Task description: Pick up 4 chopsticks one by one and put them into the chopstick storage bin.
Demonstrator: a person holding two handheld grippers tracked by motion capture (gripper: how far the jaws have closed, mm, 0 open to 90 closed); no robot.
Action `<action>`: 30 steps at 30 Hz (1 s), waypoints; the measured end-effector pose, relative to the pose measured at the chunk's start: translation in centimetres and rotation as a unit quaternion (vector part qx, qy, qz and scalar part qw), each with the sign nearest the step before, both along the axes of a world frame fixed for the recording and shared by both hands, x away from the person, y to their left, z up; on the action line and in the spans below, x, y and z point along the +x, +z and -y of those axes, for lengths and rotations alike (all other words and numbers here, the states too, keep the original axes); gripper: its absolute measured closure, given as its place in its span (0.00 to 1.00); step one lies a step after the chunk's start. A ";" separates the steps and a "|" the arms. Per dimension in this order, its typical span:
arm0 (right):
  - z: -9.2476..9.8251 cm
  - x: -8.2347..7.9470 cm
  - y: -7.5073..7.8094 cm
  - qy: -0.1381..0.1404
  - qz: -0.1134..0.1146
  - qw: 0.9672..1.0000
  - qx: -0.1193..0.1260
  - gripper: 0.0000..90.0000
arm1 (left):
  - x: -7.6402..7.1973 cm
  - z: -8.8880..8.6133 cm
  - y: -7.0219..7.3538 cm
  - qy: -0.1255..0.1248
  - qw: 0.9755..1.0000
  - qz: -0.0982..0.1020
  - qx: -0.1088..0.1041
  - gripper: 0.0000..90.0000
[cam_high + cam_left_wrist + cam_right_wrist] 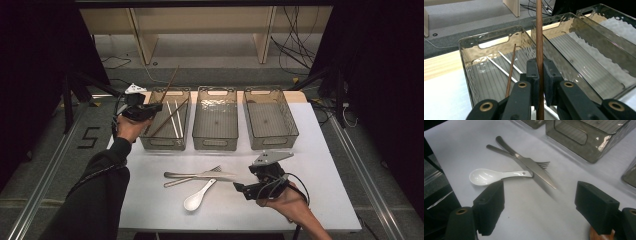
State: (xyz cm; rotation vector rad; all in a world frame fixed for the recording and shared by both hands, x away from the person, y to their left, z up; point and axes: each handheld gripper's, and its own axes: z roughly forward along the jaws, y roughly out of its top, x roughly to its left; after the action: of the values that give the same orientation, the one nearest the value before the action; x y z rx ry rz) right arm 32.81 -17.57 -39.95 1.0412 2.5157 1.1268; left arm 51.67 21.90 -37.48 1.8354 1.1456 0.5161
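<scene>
My left gripper [158, 106] hovers at the left rim of the left clear bin [146, 142], shut on a brown chopstick [170, 83] that sticks up and away. In the left gripper view the pads [534, 75] pinch that brown chopstick [539, 37] upright above the bin [469, 45]. Inside lie another brown chopstick [511, 72] and two silver chopsticks [499, 67]. My right gripper [244, 181] rests near the table's front right, open and with nothing between its jaws. Ahead of the right gripper [541, 205] lie a white spoon [484, 176], a knife [534, 168] and a fork [541, 164].
Two more clear bins, the middle one [215, 145] and the right one [292, 131], stand in a row beside the left one and hold nothing. The spoon [198, 196], knife [200, 175] and fork [216, 169] cluster at the table's centre front. Cables lie on the floor beyond.
</scene>
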 end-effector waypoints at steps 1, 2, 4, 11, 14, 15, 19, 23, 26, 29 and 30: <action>0.0 0.0 0.0 0.002 0.000 1.000 0.002 0.28 | 0.2 0.0 -0.1 0.002 1.000 0.000 0.000 0.93; 0.0 0.0 0.0 0.003 0.000 1.000 0.001 0.28 | 0.4 0.0 -0.2 0.003 1.000 0.000 0.001 0.93; 0.0 0.0 0.1 0.003 0.000 1.000 0.003 0.28 | 0.8 0.0 -0.5 0.007 1.000 -0.001 0.003 0.93; 0.0 0.0 0.1 0.005 -0.001 1.000 0.004 0.28 | 1.7 -0.1 -1.2 0.016 1.000 -0.007 0.000 0.92; -0.1 0.0 0.1 0.007 -0.002 1.000 0.004 0.28 | 2.0 -0.2 -1.6 0.025 1.000 -0.013 -0.001 0.92; -0.1 0.0 0.1 0.008 -0.001 1.000 0.003 0.28 | 2.0 -0.2 -1.7 0.029 0.999 -0.015 -0.001 0.92; -0.1 -0.1 0.1 0.010 -0.001 1.000 0.002 0.28 | 1.8 -0.3 -1.8 0.032 0.999 -0.028 -0.012 0.76; -0.1 -0.1 0.0 0.010 -0.001 1.000 0.001 0.28 | 1.3 -0.1 -1.2 0.035 0.998 -0.040 -0.015 0.64; -0.1 -0.1 0.1 0.010 -0.001 1.000 0.001 0.28 | 0.6 0.2 -0.5 0.020 0.997 -0.061 -0.032 0.54; -0.1 -0.1 0.1 0.008 -0.001 1.000 0.001 0.28 | -0.6 0.7 0.2 0.001 0.997 -0.064 -0.032 0.42; -0.1 -0.1 0.1 0.007 -0.001 1.000 0.001 0.28 | -0.9 0.8 0.4 -0.008 0.997 -0.065 -0.032 0.38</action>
State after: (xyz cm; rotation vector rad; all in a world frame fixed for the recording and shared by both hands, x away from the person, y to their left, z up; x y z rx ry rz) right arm 32.76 -17.50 -39.84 1.0265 2.5281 1.1331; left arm 50.75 21.06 -37.11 1.8434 1.2186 0.3494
